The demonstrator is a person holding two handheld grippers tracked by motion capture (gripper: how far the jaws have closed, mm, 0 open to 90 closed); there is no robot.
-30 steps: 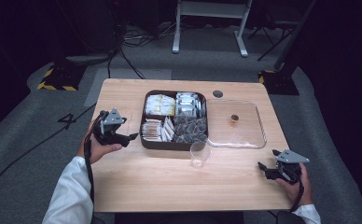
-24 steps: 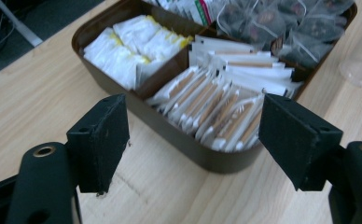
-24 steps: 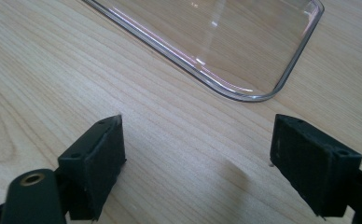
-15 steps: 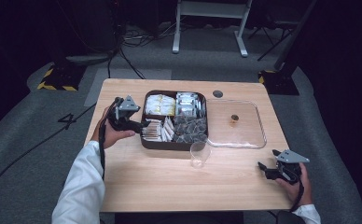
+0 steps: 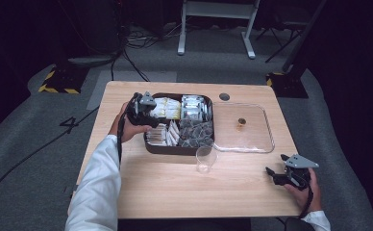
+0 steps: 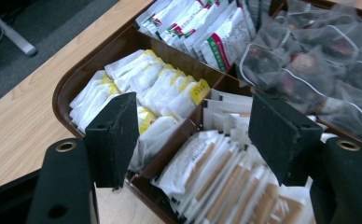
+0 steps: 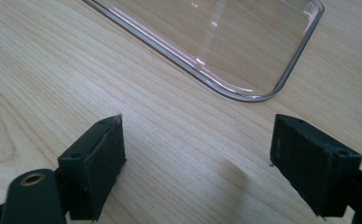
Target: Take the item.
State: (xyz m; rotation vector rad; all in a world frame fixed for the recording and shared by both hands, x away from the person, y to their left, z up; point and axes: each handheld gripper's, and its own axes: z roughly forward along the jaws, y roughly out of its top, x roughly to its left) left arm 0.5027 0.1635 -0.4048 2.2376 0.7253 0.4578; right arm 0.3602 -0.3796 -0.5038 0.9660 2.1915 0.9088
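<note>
A dark brown divided tray [image 5: 148, 147] stands mid-table, packed with sachets. My left gripper [image 5: 150, 111] hovers open over the tray's left side. In the left gripper view its jaws [image 6: 193, 121] straddle the divider between the yellow-and-white sachets [image 6: 146, 86] and the brown-striped stick packets [image 6: 216, 175], with nothing held. White packets with green and red print [image 6: 207, 28] and mesh tea bags [image 6: 309, 65] fill the far compartments. My right gripper [image 5: 272, 174] rests open near the table's front right; the right gripper view shows that gripper [image 7: 198, 140] over bare wood.
A clear plastic lid [image 5: 252, 137] lies flat right of the tray, with a small brown knob [image 5: 242, 121] on it; its rounded corner [image 7: 258, 95] lies just beyond my right jaws. An empty clear glass [image 5: 205, 159] stands in front of the tray. A grommet hole [image 5: 224, 96] sits behind.
My left gripper has travelled from the table's left side forward and right, ending over the tray's left compartments. The right gripper has stayed put.
</note>
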